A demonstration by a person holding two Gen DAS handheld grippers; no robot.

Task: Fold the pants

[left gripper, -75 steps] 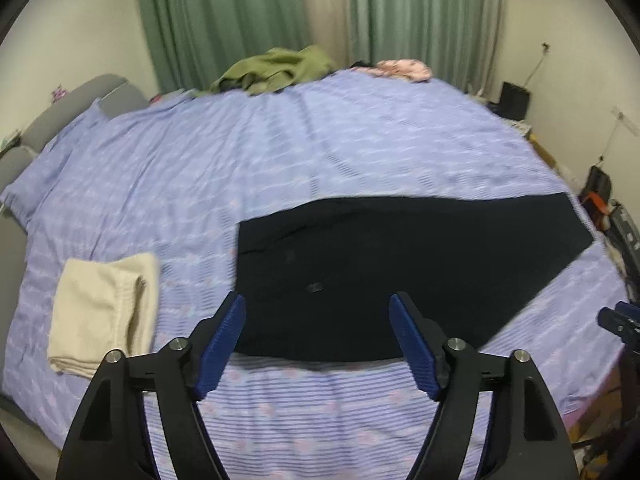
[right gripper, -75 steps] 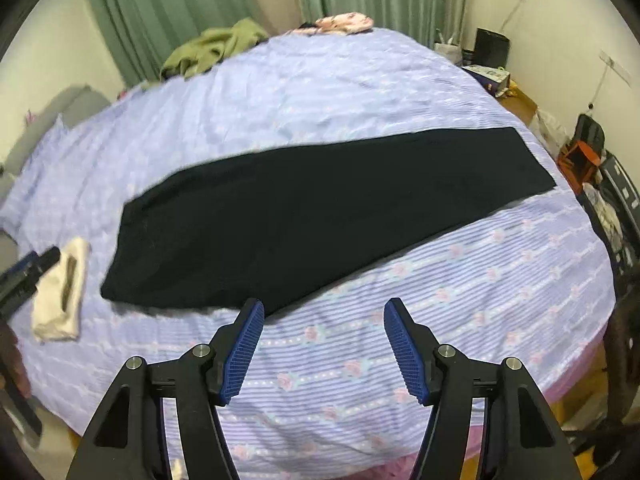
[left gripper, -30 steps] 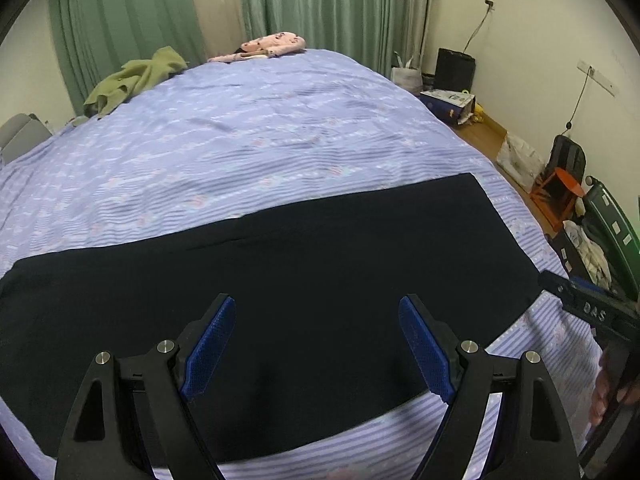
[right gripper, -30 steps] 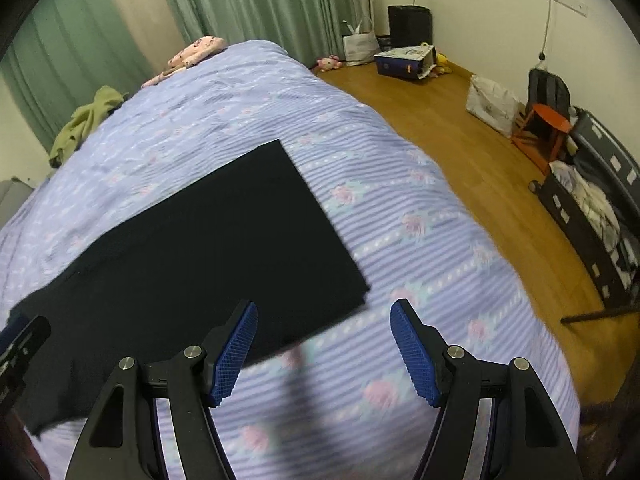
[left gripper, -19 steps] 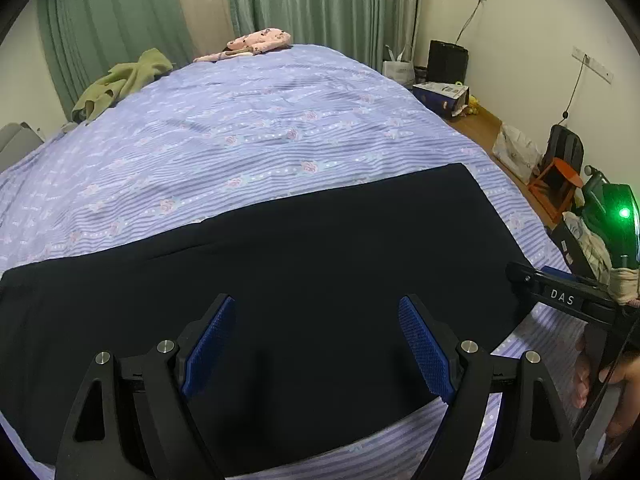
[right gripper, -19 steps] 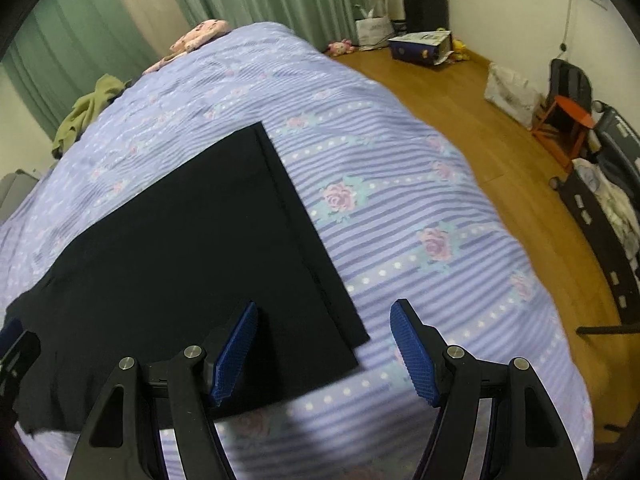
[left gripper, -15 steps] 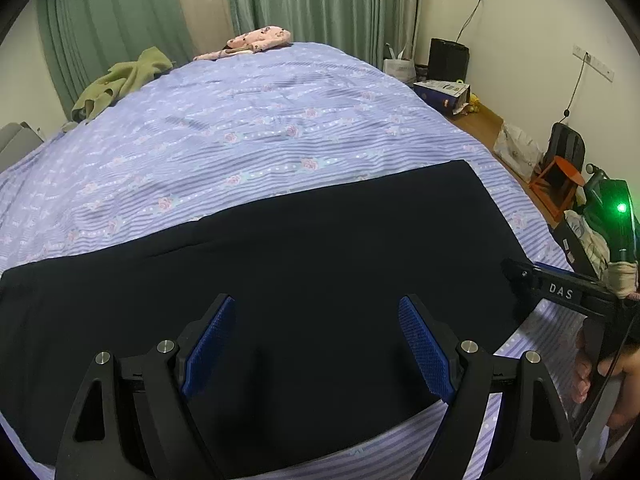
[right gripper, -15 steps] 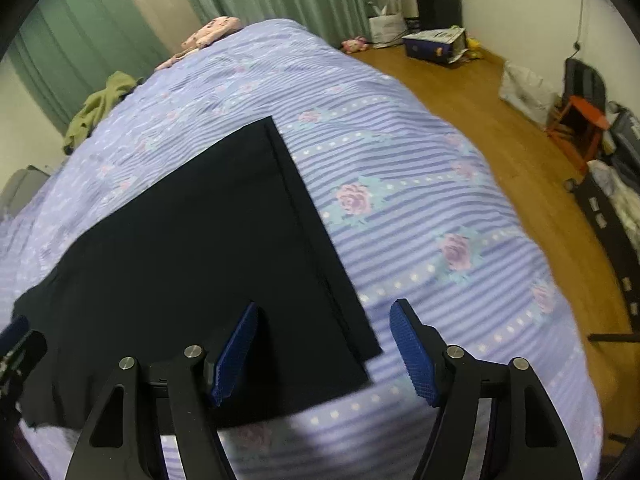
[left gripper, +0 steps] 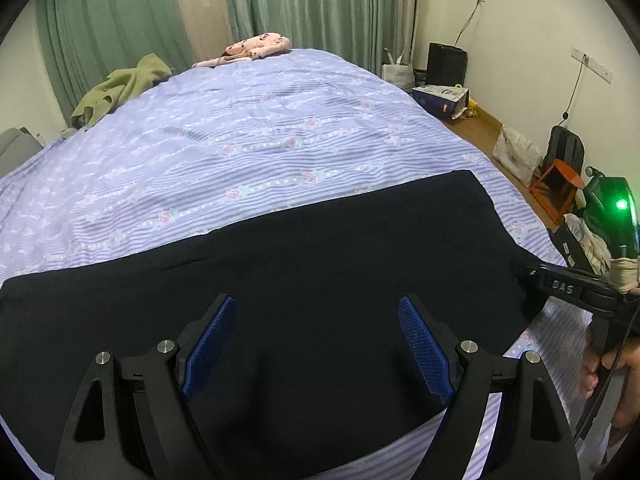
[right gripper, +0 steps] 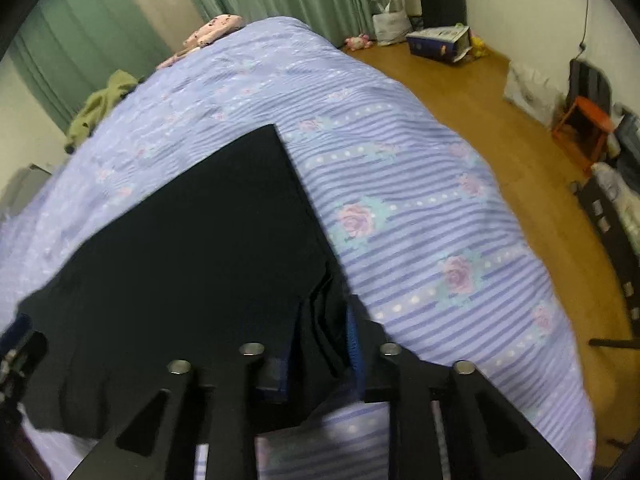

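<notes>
White letters "DAS" stand on the black arm of the right tool (left gripper: 568, 286)

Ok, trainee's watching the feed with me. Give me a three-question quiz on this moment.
1. Which gripper has cloth between its fingers?
2. True or false: the left gripper hangs wide open above the black pants.
3. What lies at the bed's far end? A) pink garment B) laptop C) shoes

Key:
1. The right gripper, closing on the pants' hem corner.
2. True.
3. A, the pink garment.
</notes>
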